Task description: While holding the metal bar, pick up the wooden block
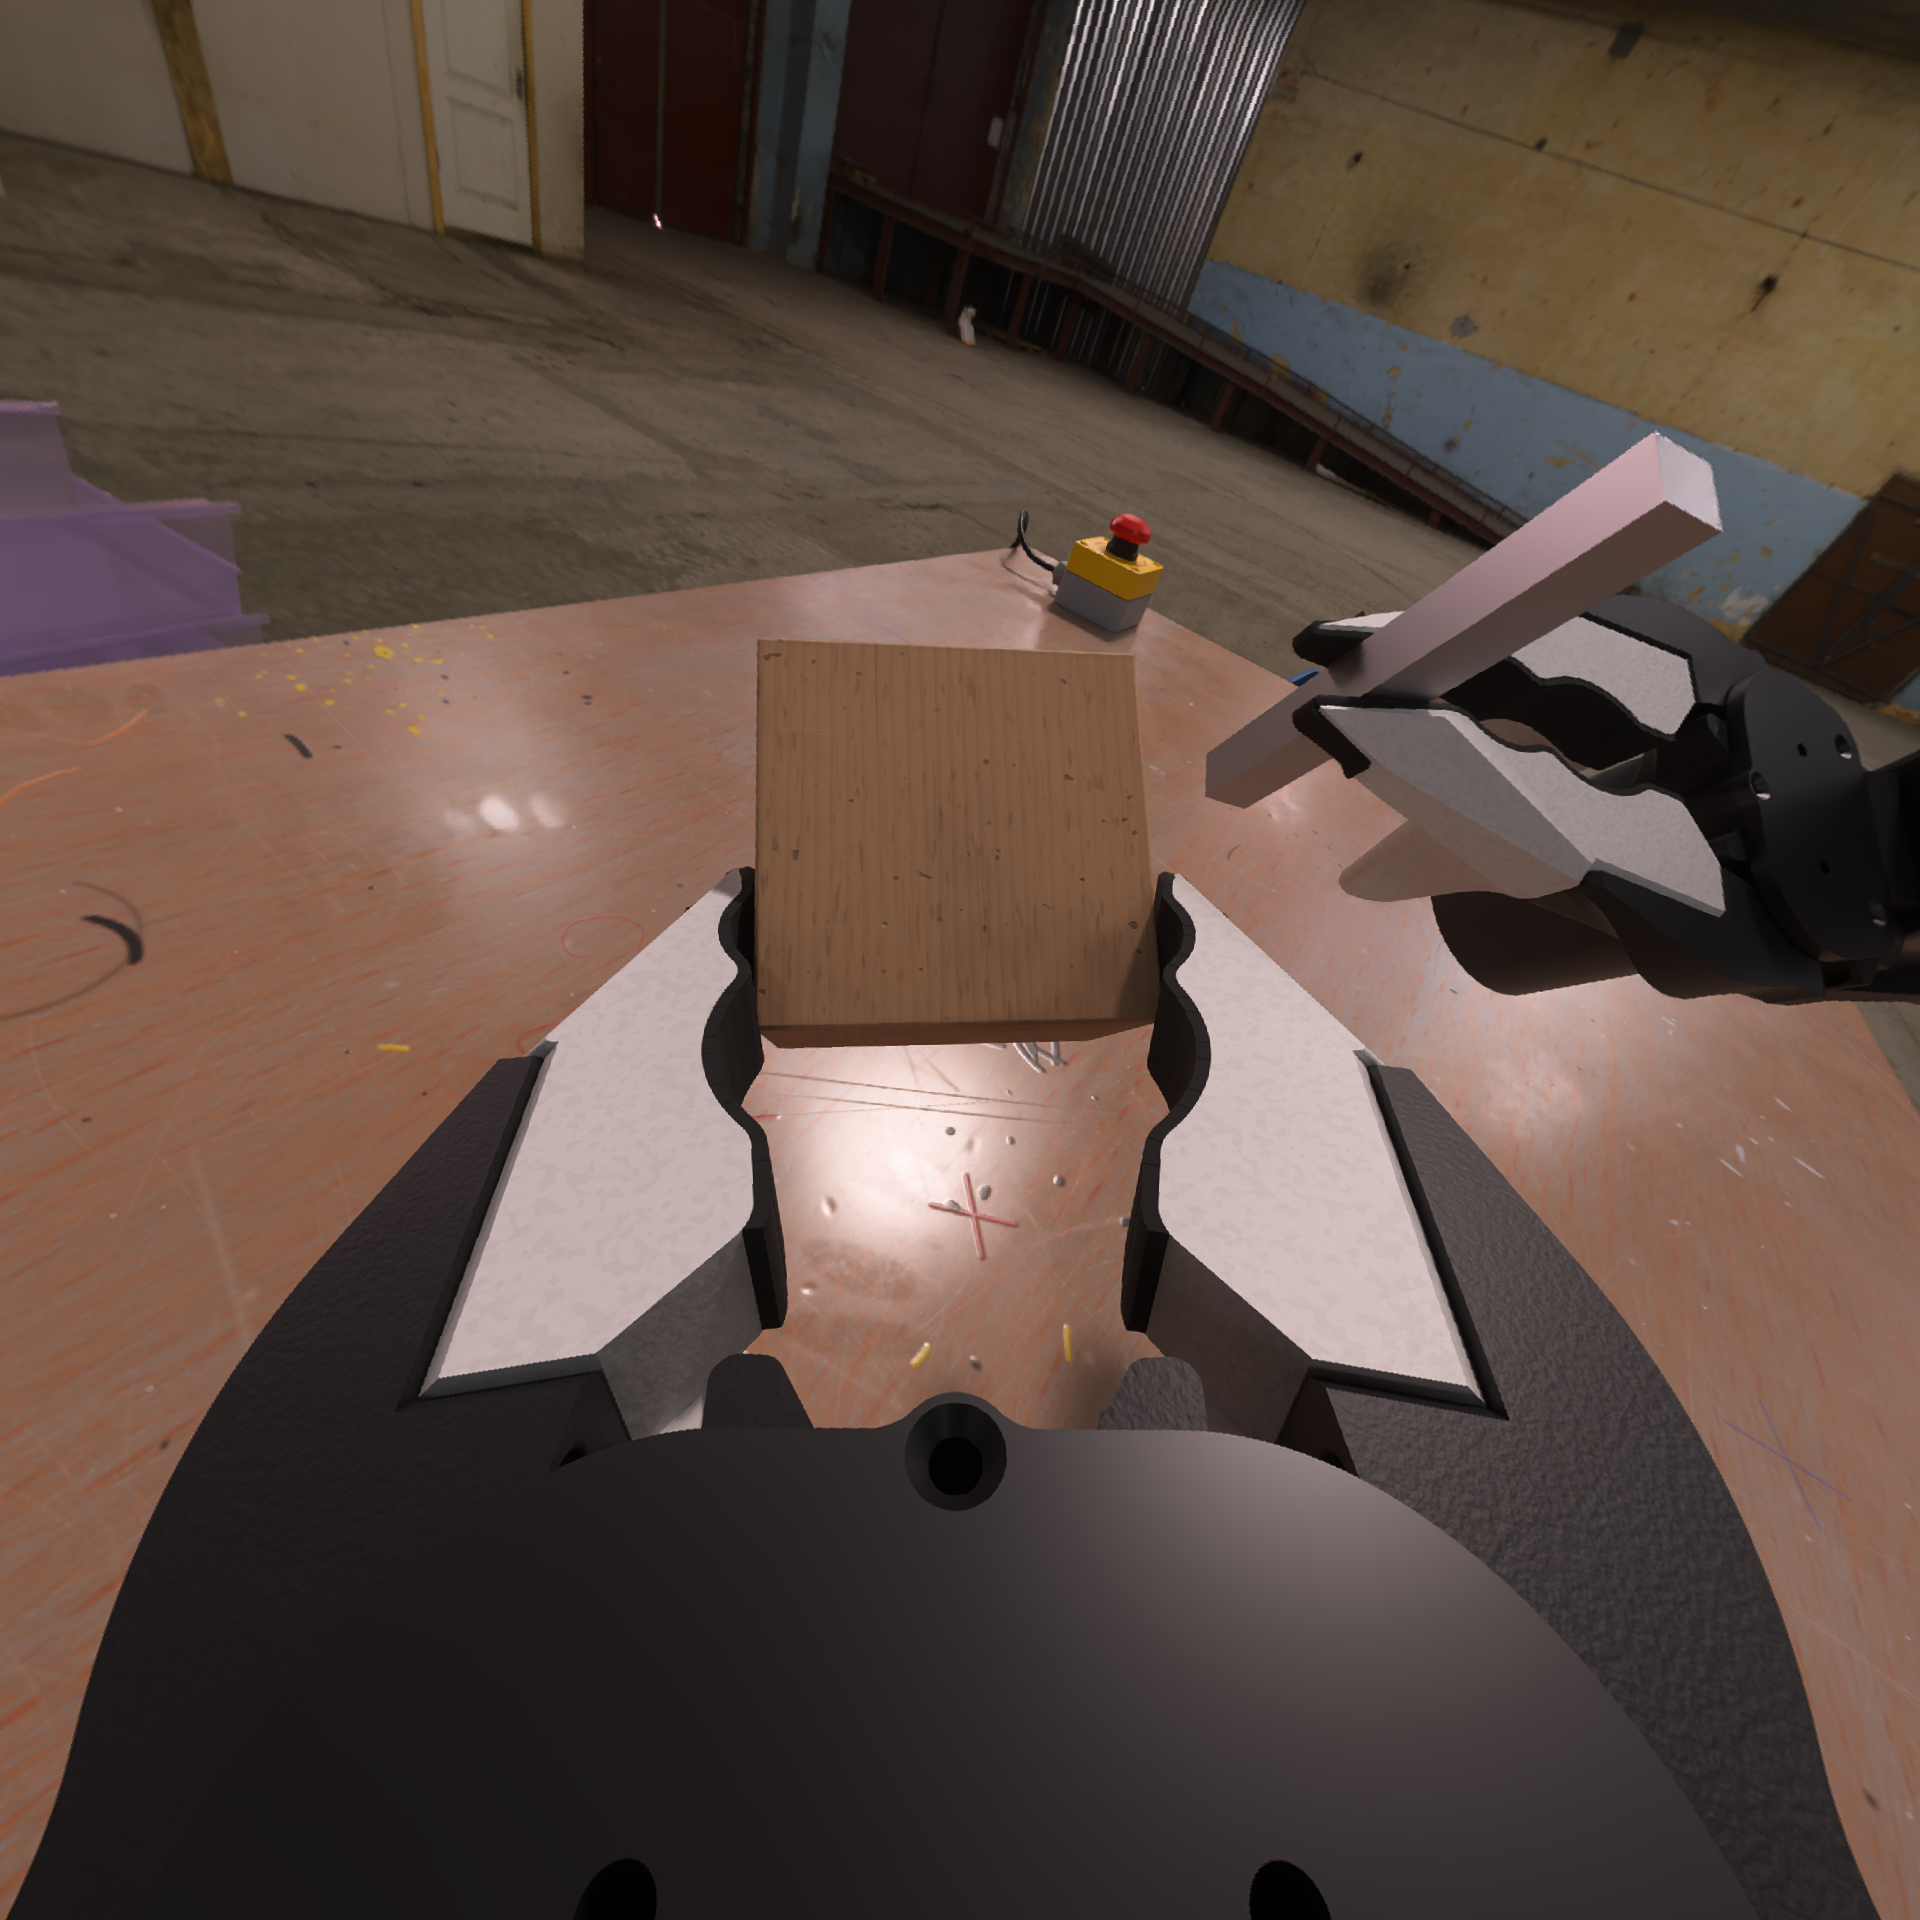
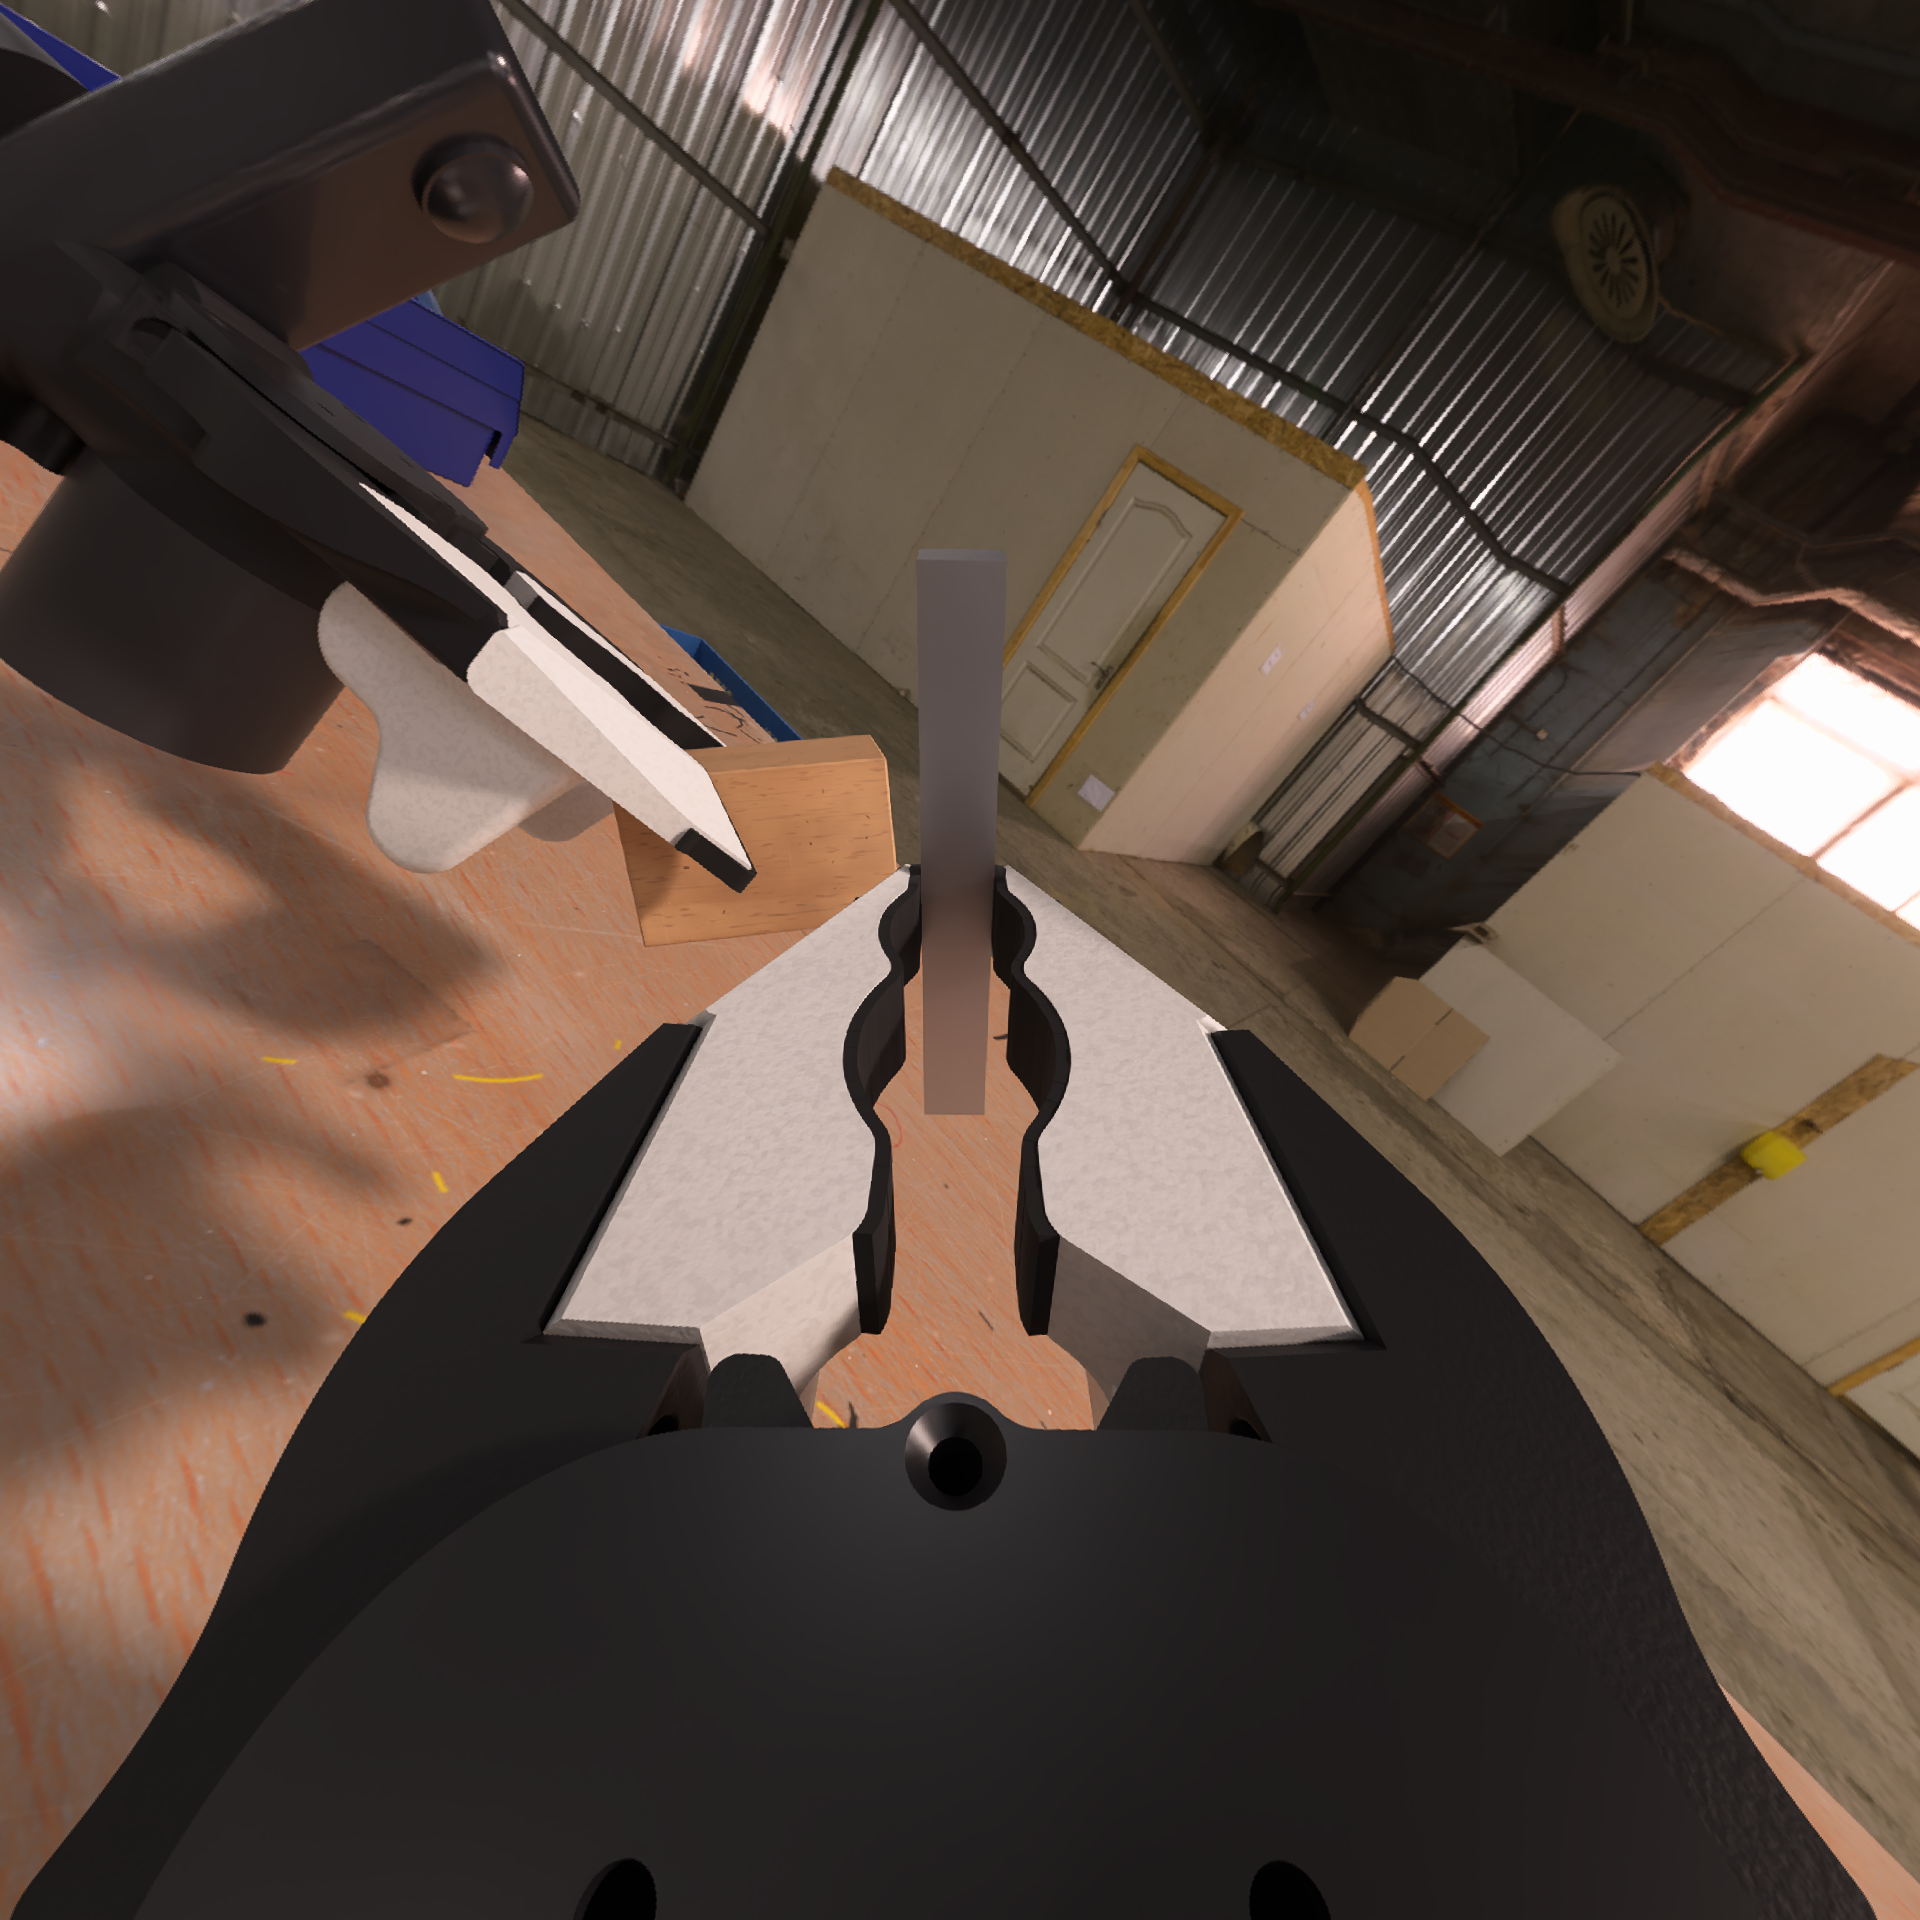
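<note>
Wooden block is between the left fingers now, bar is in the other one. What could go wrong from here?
1. The left hand-held gripper holds the wooden block only at its fingertips, near one end, so it may pivot or slip.
2. The metal bar sits pinched at the right hand-held gripper tips; a bump could twist it.
3. The two are close, so lifting might knock the bar.

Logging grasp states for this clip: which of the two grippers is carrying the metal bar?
The right gripper, pinching the metal bar between its fingertips, above the table. The left gripper instead straddles the wooden block.
</note>
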You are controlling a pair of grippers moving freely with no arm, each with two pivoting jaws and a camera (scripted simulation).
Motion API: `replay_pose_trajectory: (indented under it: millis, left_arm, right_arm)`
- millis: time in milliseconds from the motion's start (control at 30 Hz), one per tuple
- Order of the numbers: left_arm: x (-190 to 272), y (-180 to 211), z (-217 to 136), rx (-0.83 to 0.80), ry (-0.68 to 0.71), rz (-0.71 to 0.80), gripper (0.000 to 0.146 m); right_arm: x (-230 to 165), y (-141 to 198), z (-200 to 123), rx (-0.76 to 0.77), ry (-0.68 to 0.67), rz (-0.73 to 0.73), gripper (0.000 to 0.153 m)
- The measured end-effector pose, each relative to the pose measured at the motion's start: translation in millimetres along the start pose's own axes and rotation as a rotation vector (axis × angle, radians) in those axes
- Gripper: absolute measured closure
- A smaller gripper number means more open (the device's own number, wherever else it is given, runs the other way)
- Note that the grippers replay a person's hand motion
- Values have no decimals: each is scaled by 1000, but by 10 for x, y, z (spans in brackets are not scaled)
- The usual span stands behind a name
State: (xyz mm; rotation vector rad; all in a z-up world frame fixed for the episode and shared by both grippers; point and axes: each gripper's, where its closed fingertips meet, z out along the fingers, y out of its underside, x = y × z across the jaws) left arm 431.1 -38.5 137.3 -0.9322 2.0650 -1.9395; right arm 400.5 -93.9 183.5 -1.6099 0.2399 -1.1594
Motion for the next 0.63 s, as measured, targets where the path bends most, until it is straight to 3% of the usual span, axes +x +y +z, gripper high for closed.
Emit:
replay_pose_trajectory:
  millis: [267,500,633]
  left_arm:
    - [93,-150,-77,35,-104,218,70]
    - [370,-472,-229,94,-217,470,70]
    - [606,-673,-327,133,-208,583,70]
  right_arm:
    - [13,-98,-42,45,51,-76,141]
    - [94,-391,-218,201,129,-112,141]
    - [142,-635,-379,338,148,-126,141]
